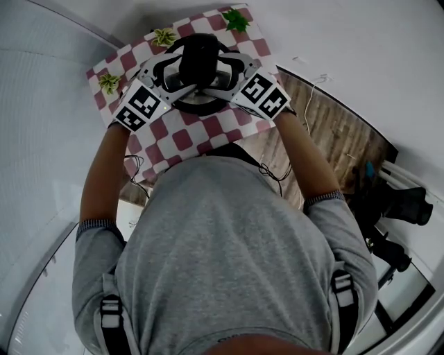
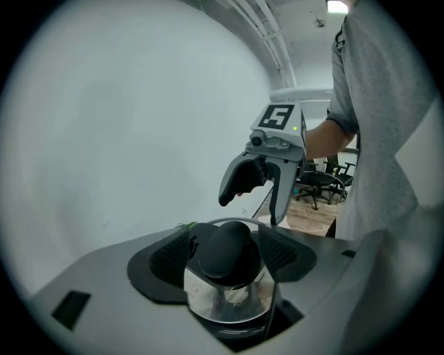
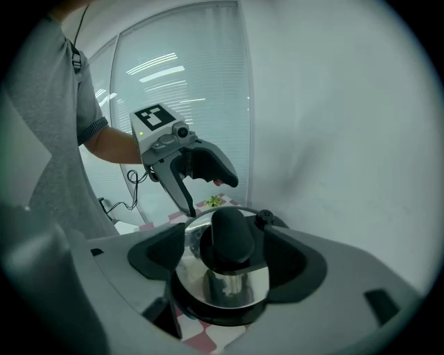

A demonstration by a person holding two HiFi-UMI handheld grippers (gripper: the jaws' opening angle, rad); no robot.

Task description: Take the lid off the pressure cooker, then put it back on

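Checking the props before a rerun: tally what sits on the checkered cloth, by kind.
Pressure cooker: 1
Lid: 1
Small green plants: 3
Total: 5

**Office-type interior used as a recording space.** Swivel office chairs stand at 3 o'clock in the left gripper view. In the head view a wood-pattern floor, crossed by a loose cable, lies at 3 o'clock of the check-clothed tabletop. A glazed partition with slatted blinds fills 11 o'clock in the right gripper view. Plain white walls and a ceiling light panel enclose the room.
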